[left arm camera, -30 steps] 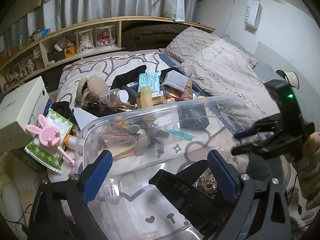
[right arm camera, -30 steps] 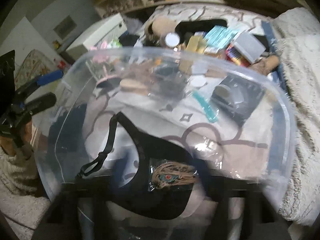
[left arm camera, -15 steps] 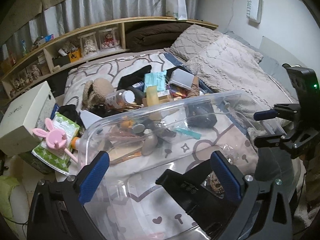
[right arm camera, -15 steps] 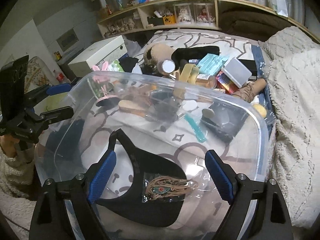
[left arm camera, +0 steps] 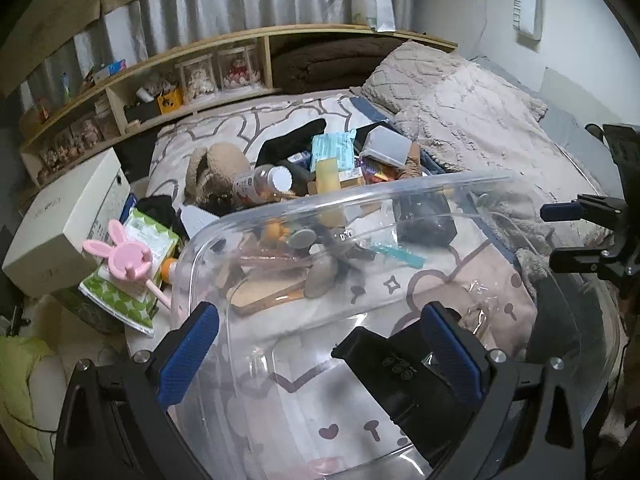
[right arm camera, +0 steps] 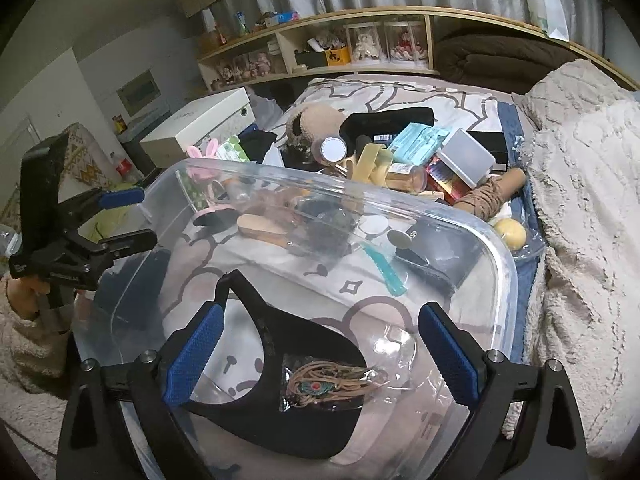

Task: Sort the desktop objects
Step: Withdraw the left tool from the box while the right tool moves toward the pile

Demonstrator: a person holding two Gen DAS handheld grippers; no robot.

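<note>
- Left wrist view: the left hand-held gripper point(left arm camera: 320, 344) stands spread over the near side of the clear bin point(left arm camera: 360, 204), its blue pads holding nothing.
- The bin sits on the bed point(left arm camera: 224, 128), just before the heap of clutter point(left arm camera: 332, 160), probably so that things can be dropped in with a short reach.
- A black mask point(left arm camera: 400, 368) lies on the bin's floor, partly behind the right finger.
- This view alone shows the pink bunny wand point(left arm camera: 120, 256) and the green packet point(left arm camera: 132, 280) beside the bin's left corner, near the white box point(left arm camera: 64, 220).
- The right hand-held gripper point(left arm camera: 568, 236) shows at the right edge, clear of the bin's rim.
- Right wrist view: the right hand-held gripper point(right arm camera: 316, 348) is opening, with nothing pinched between its pads; the mask point(right arm camera: 272, 408) and a bagged cord trinket point(right arm camera: 332, 380) lie on the bin's floor below it.
- Only here is the trinket plain; the left view gives just a glint of its bag.
- This view also shows the yellow ball point(right arm camera: 510, 234) past the bin's far corner and the hand point(right arm camera: 24, 296) that carries the left hand-held gripper point(right arm camera: 128, 220), spread and empty beside the bin.
</note>
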